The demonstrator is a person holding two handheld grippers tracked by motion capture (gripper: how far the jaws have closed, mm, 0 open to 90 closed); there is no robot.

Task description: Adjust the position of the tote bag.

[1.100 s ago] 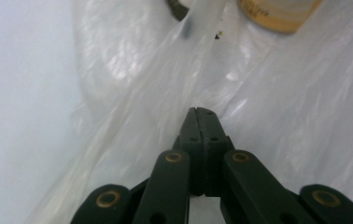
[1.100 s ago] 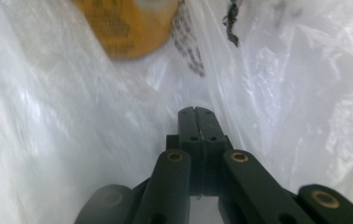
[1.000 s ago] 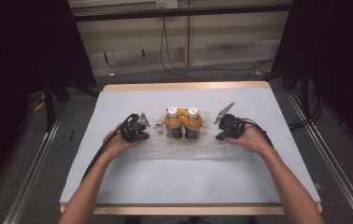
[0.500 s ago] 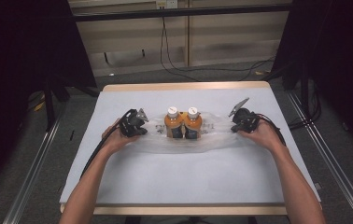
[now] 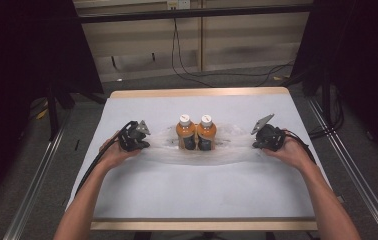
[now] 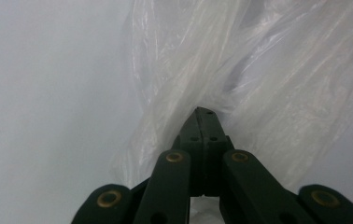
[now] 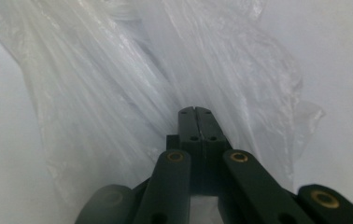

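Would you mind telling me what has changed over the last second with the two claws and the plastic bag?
Both claws drew apart: the right claw moved outward to the person's right, the left claw slightly to the left, stretching the clear plastic bag wider and flatter. Each remains shut on the bag's film. The two orange bottles stayed upright, side by side at the centre of the white table.

No text, brand or number can be read; the two bottles' [image 5: 197, 135] dark labels are too small.
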